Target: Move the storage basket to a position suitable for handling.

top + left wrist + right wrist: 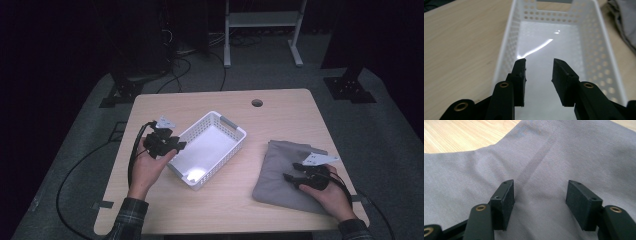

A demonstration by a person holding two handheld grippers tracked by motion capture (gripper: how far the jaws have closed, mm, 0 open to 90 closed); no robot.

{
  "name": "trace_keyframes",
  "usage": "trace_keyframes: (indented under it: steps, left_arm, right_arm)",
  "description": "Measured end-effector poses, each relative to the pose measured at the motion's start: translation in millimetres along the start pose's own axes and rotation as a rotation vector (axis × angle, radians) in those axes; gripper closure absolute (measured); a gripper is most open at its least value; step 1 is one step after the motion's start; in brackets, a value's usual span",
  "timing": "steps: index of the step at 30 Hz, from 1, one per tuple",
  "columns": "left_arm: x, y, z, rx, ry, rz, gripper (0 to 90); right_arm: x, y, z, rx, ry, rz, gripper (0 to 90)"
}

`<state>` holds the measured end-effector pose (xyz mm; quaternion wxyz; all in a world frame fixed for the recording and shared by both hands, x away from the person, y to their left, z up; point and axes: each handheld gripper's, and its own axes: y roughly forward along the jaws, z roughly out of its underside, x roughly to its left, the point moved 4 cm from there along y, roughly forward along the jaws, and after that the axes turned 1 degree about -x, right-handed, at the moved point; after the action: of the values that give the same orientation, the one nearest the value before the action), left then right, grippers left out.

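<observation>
A white perforated plastic basket (232, 127) with nothing in it sits slanted in the middle of the table. My left gripper (176, 145) hovers at its left rim, jaws open with nothing between them. In the left gripper view the gripper (539, 61) looks down the length of the basket (510, 45) over its bare glossy floor. A folded grey cloth (277, 172) lies at the right. My right gripper (291, 177) rests over it, open. In the right gripper view the gripper (541, 183) hangs just above the cloth (549, 152), fingers apart, no fabric pinched.
The wooden table (280, 115) has a round cable hole (257, 103) near its far edge. Cables trail off the table's left side to the floor. A white stand (262, 22) and dark equipment bases stand beyond the table.
</observation>
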<state>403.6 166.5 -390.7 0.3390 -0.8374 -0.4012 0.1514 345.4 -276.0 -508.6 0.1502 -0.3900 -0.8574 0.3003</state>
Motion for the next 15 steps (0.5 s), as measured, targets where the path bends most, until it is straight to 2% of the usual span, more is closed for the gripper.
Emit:
trace_keyframes:
  steps: [1, 6, 9, 15]
  left_arm:
    - [9.0, 3.7, -1.4, -0.003, -0.010, -0.009, 61.9]
    - [30.0, 18.5, -2.6, 0.007, -0.037, -0.029, 60.2]
    - [38.1, 27.8, -1.2, 0.027, -0.044, -0.048, 60.4]
    - [45.9, 42.3, 2.8, 0.057, -0.055, -0.046, 61.3]
  right_arm:
    - [-0.1, 0.0, 0.0, 0.000, 0.000, -0.001, 38.1]
    - [-0.2, 0.0, 0.0, -0.001, 0.001, -0.001, 38.1]
    - [-0.3, 0.0, 0.0, 0.000, 0.001, -0.002, 38.1]
    - [-0.3, 0.1, 0.0, -0.001, 0.003, -0.004, 38.1]
